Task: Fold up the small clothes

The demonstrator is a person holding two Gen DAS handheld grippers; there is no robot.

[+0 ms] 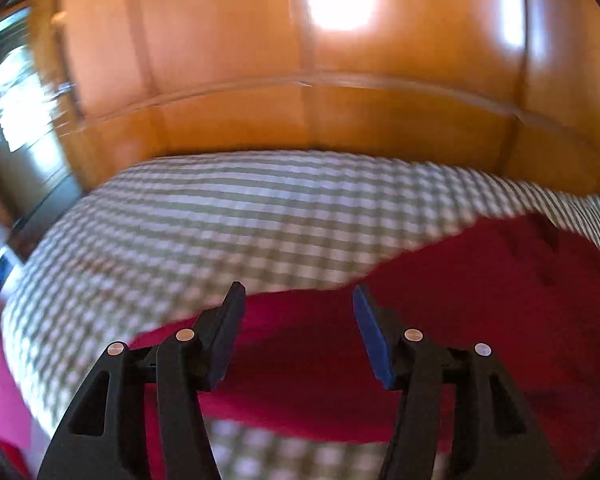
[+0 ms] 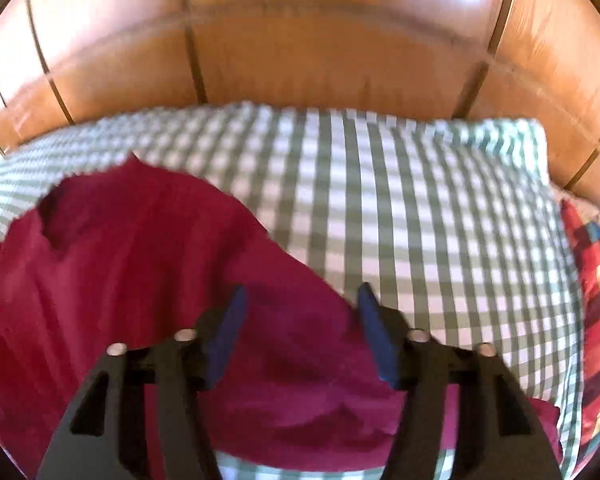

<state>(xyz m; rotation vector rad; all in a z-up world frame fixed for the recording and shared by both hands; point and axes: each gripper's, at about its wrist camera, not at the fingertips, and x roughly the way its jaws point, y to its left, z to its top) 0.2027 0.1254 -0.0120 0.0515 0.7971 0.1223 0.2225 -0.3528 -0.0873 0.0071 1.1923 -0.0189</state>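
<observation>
Two grippers are hovering over one red garment (image 1: 480, 320) lying on the green-checked bed cover (image 1: 180, 232). The left gripper (image 1: 298, 300) is standing about half open, empty; the right gripper (image 2: 300, 300) likewise (pads clear of cloth), probably repositioning for the next fold.

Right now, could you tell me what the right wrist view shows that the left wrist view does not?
Only the right wrist view shows a multicoloured plaid cloth at the bed's right edge. Only the left wrist view shows a bright window area at far left. Both show the dark red garment lying on the green checked bedcover, a wooden wardrobe behind, and open gripper jaws above the garment.
</observation>
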